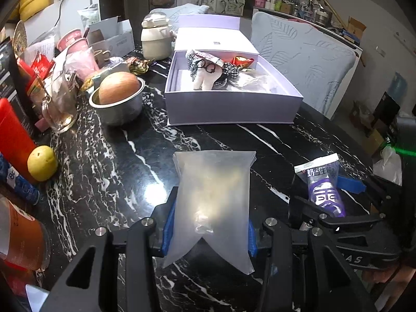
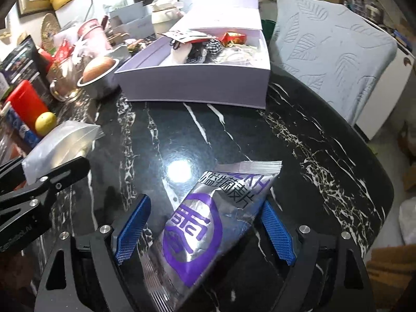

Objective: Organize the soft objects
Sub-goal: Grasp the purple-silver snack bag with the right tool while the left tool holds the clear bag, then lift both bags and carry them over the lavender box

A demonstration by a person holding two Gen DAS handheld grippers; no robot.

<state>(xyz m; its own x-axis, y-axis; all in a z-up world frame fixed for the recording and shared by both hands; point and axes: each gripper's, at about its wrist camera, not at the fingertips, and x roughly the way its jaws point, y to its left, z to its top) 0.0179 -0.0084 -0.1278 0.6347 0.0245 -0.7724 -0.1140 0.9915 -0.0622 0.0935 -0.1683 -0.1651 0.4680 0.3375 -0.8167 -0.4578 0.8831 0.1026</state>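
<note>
My left gripper is shut on a translucent plastic bag, whose lower end sits pinched between the blue pads above the black marble table. A silver and purple snack packet lies flat on the table between the wide-apart jaws of my right gripper. There is a gap on the left side, and the right pad sits close to the packet's edge. An open lavender box stands farther back, holding a checked plush doll and wrappers.
Left of the box stand a steel bowl with a round brown thing in it, a glass mug, a yellow lemon and red packages. A chair with a pale blue cover is behind the table's right edge.
</note>
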